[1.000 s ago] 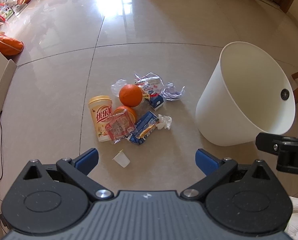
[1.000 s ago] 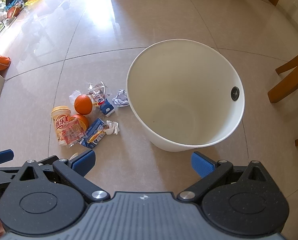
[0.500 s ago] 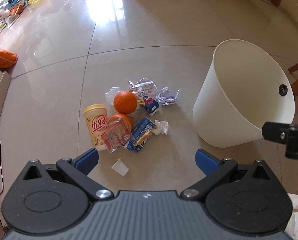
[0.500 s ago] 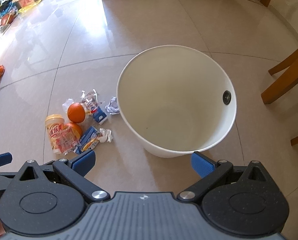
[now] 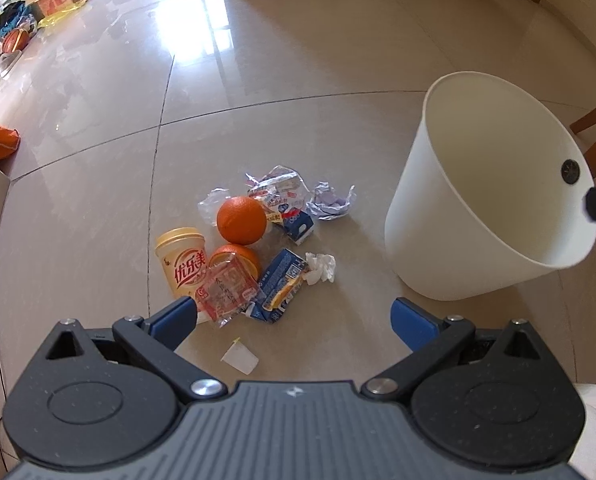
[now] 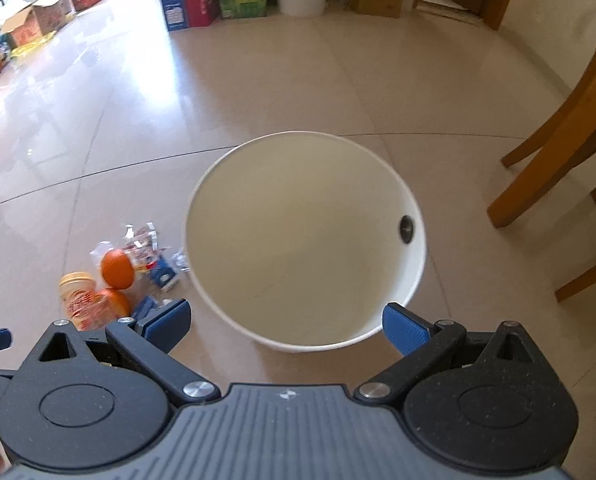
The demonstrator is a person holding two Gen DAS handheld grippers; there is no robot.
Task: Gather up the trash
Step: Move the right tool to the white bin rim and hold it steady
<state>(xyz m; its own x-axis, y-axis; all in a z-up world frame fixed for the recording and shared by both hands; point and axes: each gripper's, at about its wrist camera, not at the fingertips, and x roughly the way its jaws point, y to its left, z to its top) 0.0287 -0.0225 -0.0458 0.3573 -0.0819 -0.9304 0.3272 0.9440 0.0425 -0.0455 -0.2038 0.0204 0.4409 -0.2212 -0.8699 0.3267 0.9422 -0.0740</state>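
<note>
Nothing is collected yet: the left gripper (image 5: 293,316) and right gripper (image 6: 285,320), both wide open and empty, hover above the litter; next, the left must descend onto the small plastic cup (image 5: 239,358) at lower centre, beside the empty white bin (image 5: 450,264).

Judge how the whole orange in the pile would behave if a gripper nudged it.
The orange is round, so it would likely roll across the glossy floor. It looks firm, probably heavier than the wrappers touching it, and may push them aside.

glossy beige tile floor (image 5: 338,60), wooden chair legs (image 6: 554,152).

Black tool (image 5: 293,320) with blue fingertips (image 5: 412,322) and silver screws.
</note>
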